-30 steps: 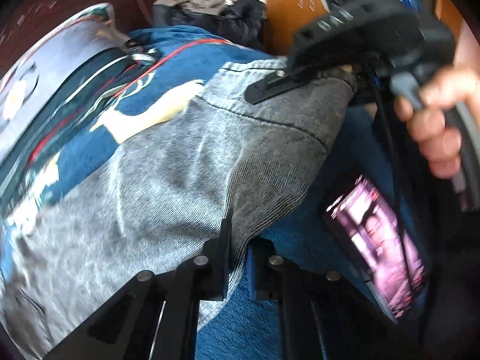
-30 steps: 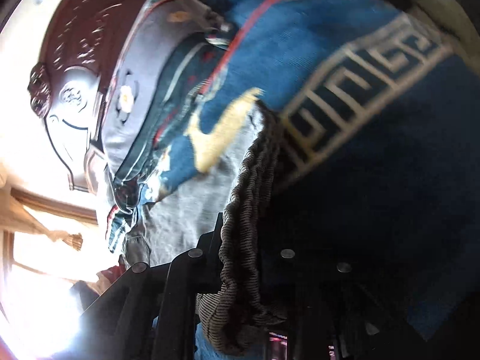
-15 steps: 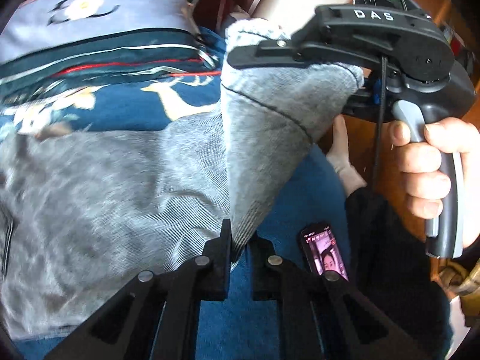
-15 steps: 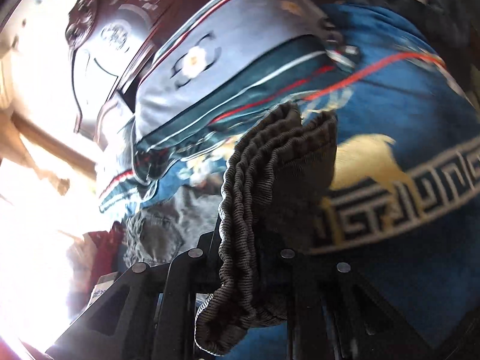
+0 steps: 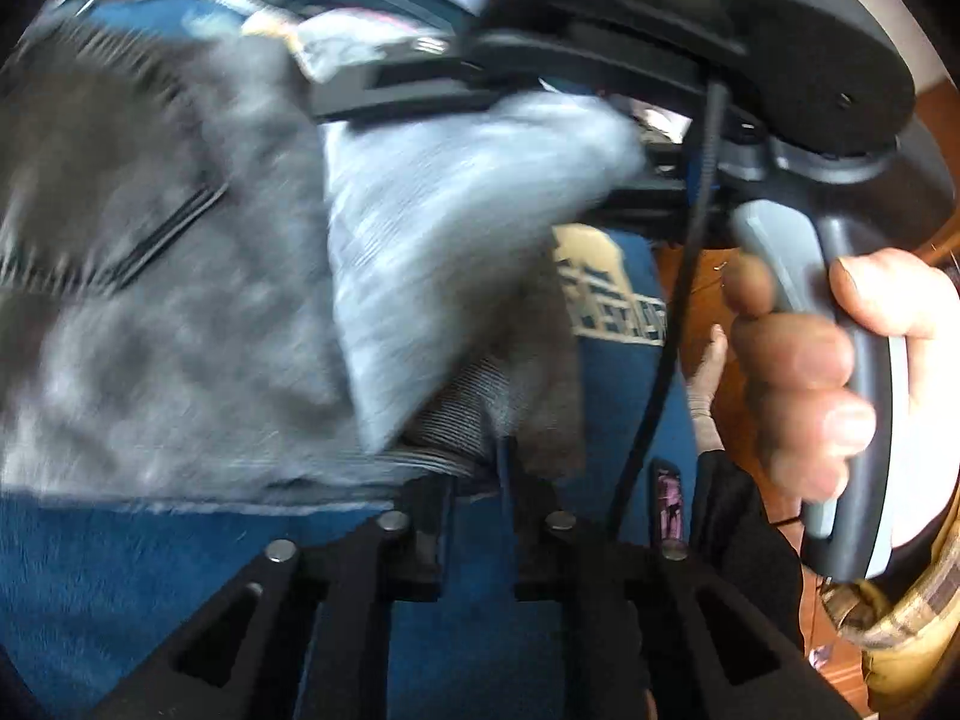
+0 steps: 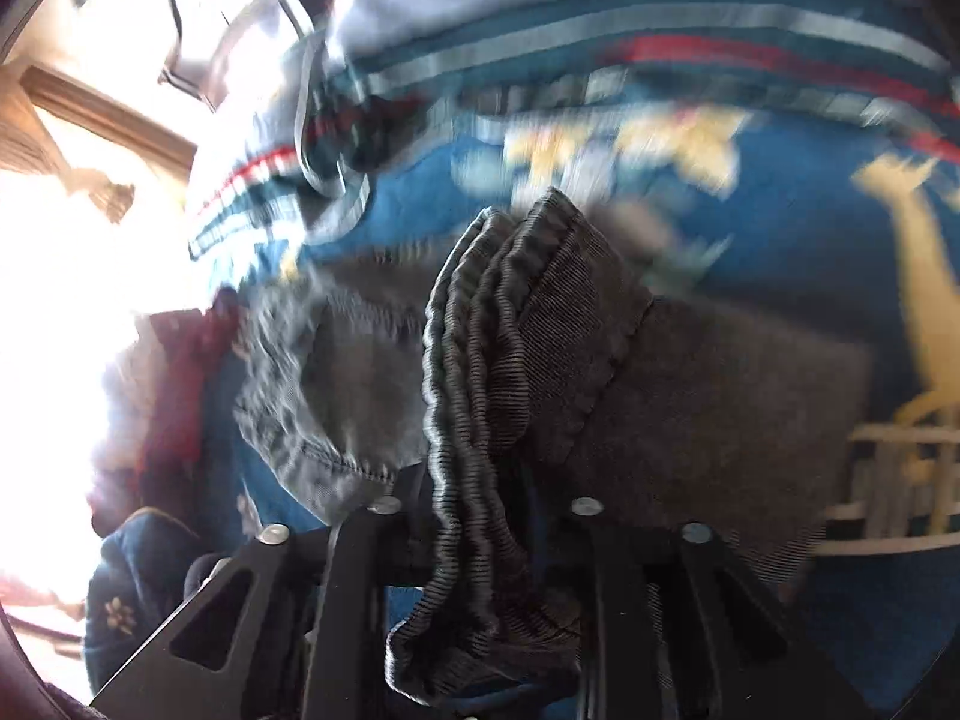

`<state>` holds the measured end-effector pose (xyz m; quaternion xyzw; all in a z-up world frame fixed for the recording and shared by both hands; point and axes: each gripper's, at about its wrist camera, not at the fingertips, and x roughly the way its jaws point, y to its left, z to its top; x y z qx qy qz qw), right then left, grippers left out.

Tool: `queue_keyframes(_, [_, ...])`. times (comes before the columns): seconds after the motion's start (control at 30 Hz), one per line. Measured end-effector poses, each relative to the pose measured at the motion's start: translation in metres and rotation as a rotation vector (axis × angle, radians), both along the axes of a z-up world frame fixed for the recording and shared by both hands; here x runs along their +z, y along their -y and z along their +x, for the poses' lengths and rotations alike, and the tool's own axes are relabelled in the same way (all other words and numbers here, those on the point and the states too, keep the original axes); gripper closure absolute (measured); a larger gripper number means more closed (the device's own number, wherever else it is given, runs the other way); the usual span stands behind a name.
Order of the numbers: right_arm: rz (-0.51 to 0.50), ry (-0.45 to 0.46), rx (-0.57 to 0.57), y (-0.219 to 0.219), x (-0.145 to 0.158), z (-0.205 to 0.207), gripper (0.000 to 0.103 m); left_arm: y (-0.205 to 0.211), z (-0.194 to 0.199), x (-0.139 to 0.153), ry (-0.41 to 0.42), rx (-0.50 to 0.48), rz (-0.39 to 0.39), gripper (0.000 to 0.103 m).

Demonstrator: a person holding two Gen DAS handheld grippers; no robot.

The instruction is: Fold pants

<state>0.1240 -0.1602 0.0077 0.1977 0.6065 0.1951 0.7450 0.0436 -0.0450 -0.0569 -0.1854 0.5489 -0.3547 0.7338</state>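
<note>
Grey corduroy pants point(image 5: 180, 312) lie on a blue patterned blanket point(image 5: 150, 576). My left gripper point(image 5: 474, 480) is shut on the pants' hem edge at the near side. My right gripper point(image 6: 480, 498) is shut on the bunched elastic cuff point(image 6: 474, 360) of the pants and holds it lifted. In the left wrist view the right gripper's body point(image 5: 690, 42) is above, with the raised pant end point(image 5: 456, 222) hanging from it over the flat part. The view is motion-blurred.
A striped pillow point(image 6: 600, 18) lies at the head of the bed. A phone point(image 5: 666, 504) rests on the blanket to the right of the left gripper. A bright window point(image 6: 54, 300) is at the left. The bed edge and wooden floor point(image 5: 690, 276) are at the right.
Both grippers have carried the held pant end across toward the rest of the pants. The raised fabric now hangs over the flat part, and the pillow is closer in the right wrist view.
</note>
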Motion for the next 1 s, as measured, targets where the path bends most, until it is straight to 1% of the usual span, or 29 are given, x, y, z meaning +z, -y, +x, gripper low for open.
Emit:
queue_keyframes(0.03, [-0.003, -0.027, 0.005, -0.007, -0.008, 0.003, 0.059, -0.002, 0.000, -0.002, -0.014, 0.007, 0.004, 0.083])
queue_keyframes(0.07, [-0.004, -0.049, 0.003, -0.012, -0.016, 0.004, 0.058, -0.002, 0.000, -0.002, -0.021, 0.011, 0.004, 0.081])
queue_keyframes(0.13, [0.026, -0.048, -0.012, -0.011, -0.017, 0.000, 0.056, -0.003, 0.000, 0.001, -0.019, 0.017, 0.003, 0.075])
queue_keyframes(0.2, [0.072, -0.023, -0.038, -0.001, -0.008, -0.005, 0.052, -0.006, -0.002, 0.006, -0.015, 0.025, -0.001, 0.057])
queue_keyframes(0.23, [0.099, -0.007, -0.053, 0.008, -0.001, -0.009, 0.049, -0.008, -0.004, 0.009, -0.014, 0.034, -0.003, 0.052])
queue_keyframes(0.27, [0.125, 0.014, -0.071, 0.019, 0.007, -0.014, 0.046, -0.013, -0.006, 0.013, -0.013, 0.046, -0.008, 0.042])
queue_keyframes(0.3, [0.140, 0.029, -0.084, 0.028, 0.014, -0.018, 0.045, -0.018, -0.008, 0.016, -0.007, 0.061, -0.009, 0.037])
queue_keyframes(0.37, [0.167, 0.067, -0.124, 0.052, 0.027, -0.032, 0.042, -0.028, -0.012, 0.024, 0.005, 0.090, 0.000, 0.035])
queue_keyframes(0.43, [0.165, 0.081, -0.173, 0.069, 0.034, -0.043, 0.041, -0.039, -0.013, 0.033, 0.024, 0.130, 0.013, 0.035])
queue_keyframes(0.47, [0.151, 0.086, -0.199, 0.077, 0.035, -0.049, 0.041, -0.043, -0.010, 0.038, 0.042, 0.153, 0.029, 0.035])
queue_keyframes(0.5, [0.121, 0.091, -0.231, 0.088, 0.034, -0.059, 0.041, -0.045, -0.005, 0.043, 0.064, 0.177, 0.053, 0.032])
queue_keyframes(0.57, [0.066, 0.089, -0.275, 0.100, 0.029, -0.072, 0.040, -0.048, 0.006, 0.047, 0.088, 0.216, 0.123, 0.029])
queue_keyframes(0.6, [0.040, 0.077, -0.293, 0.106, 0.025, -0.079, 0.038, -0.056, 0.013, 0.043, 0.091, 0.233, 0.155, 0.029])
queue_keyframes(0.63, [0.029, 0.060, -0.310, 0.110, 0.018, -0.086, 0.038, -0.057, 0.021, 0.042, 0.083, 0.249, 0.180, 0.029])
queue_keyframes(0.7, [0.036, 0.020, -0.331, 0.114, 0.000, -0.095, 0.038, -0.059, 0.036, 0.031, 0.051, 0.259, 0.195, 0.029])
queue_keyframes(0.73, [0.037, 0.004, -0.339, 0.113, -0.009, -0.098, 0.038, -0.055, 0.041, 0.025, 0.036, 0.254, 0.205, 0.030])
queue_keyframes(0.77, [0.038, -0.007, -0.340, 0.113, -0.015, -0.101, 0.038, -0.049, 0.043, 0.021, 0.038, 0.246, 0.222, 0.033])
queue_keyframes(0.8, [0.043, -0.024, -0.339, 0.109, -0.025, -0.102, 0.041, -0.045, 0.044, 0.019, 0.057, 0.235, 0.247, 0.054])
queue_keyframes(0.83, [0.051, -0.035, -0.340, 0.108, -0.031, -0.105, 0.051, -0.042, 0.045, 0.017, 0.070, 0.225, 0.273, 0.072])
queue_keyframes(0.87, [0.065, -0.050, -0.342, 0.107, -0.038, -0.109, 0.057, -0.039, 0.047, 0.012, 0.051, 0.213, 0.278, 0.079])
queue_keyframes(0.9, [0.069, -0.063, -0.359, 0.105, -0.045, -0.110, 0.061, -0.039, 0.044, 0.011, 0.052, 0.227, 0.266, 0.079])
queue_keyframes(0.97, [0.055, -0.048, -0.380, 0.103, -0.045, -0.112, 0.062, -0.043, 0.032, 0.022, 0.102, 0.243, 0.237, 0.079])
queue_keyframes(1.0, [0.043, -0.031, -0.375, 0.101, -0.042, -0.113, 0.062, -0.043, 0.026, 0.024, 0.121, 0.249, 0.242, 0.079])
